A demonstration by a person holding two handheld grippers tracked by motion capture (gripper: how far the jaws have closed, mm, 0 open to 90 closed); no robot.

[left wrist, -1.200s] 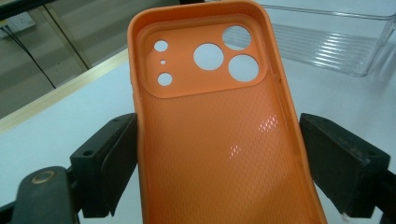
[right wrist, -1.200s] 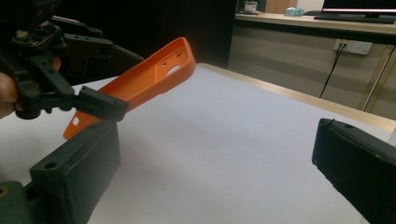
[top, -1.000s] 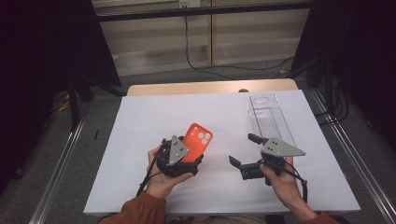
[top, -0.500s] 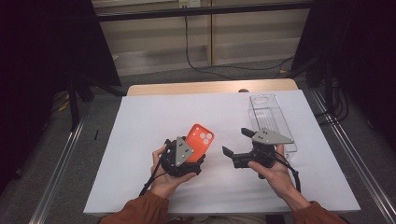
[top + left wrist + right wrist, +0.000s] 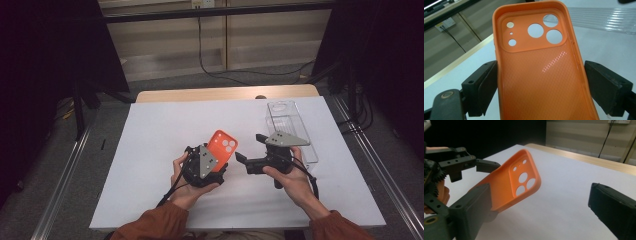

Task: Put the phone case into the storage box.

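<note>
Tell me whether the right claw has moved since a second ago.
Yes. The right claw has shifted left, away from the clear tray and toward the orange case.

An orange phone case stands between the 2 black jaws of the hand-held gripper, hollow side facing us. Its round camera holes sit at the top. Behind it lie the white counter and a clear tray.

A white-covered table bears a clear plastic tray lying flat near its far right corner.
</note>
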